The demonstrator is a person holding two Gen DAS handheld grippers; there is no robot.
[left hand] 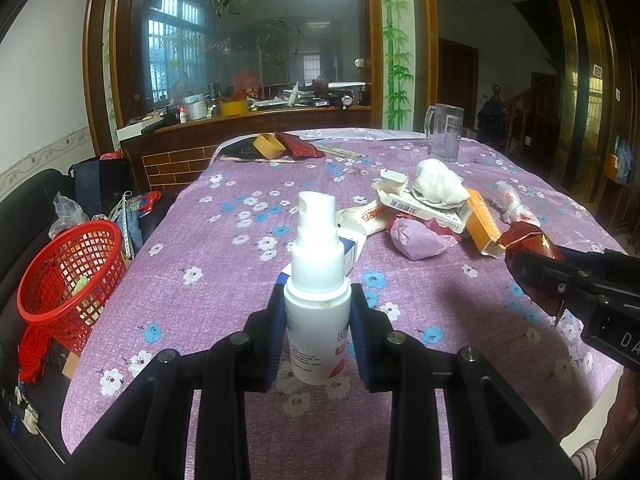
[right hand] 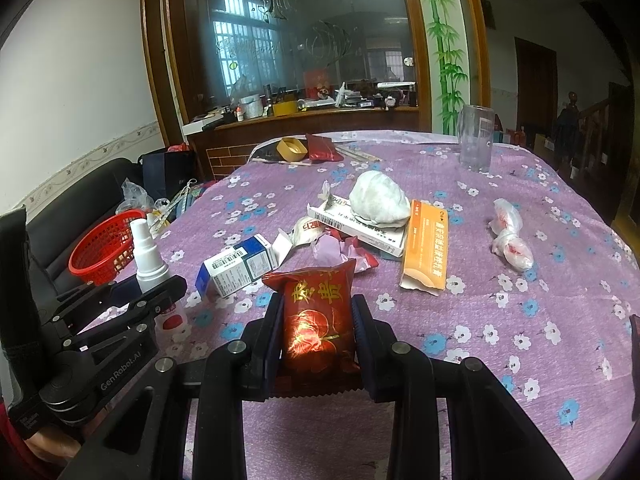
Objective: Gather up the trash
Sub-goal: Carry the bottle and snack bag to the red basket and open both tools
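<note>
My left gripper (left hand: pixel 318 304) is shut on a white spray bottle (left hand: pixel 316 276), held upright above the purple flowered tablecloth (left hand: pixel 208 280); the same bottle (right hand: pixel 148 256) shows at the left of the right wrist view. My right gripper (right hand: pixel 318 316) is shut on a red foil packet (right hand: pixel 316 312) with gold characters, and that packet (left hand: pixel 528 240) pokes out of the right gripper at the right edge of the left wrist view. A red mesh basket (left hand: pixel 68 276) stands off the table's left edge, lower than the tabletop.
Mid-table lies a litter heap: a crumpled white wad (right hand: pixel 378 198), an orange carton (right hand: pixel 426 248), a flat white box (right hand: pixel 360 230), a blue-white box (right hand: pixel 240 266), pink paper (left hand: pixel 416 238), knotted plastic bags (right hand: pixel 510 236). A clear mug (left hand: pixel 444 132) and a yellow dish (right hand: pixel 294 149) stand at the back.
</note>
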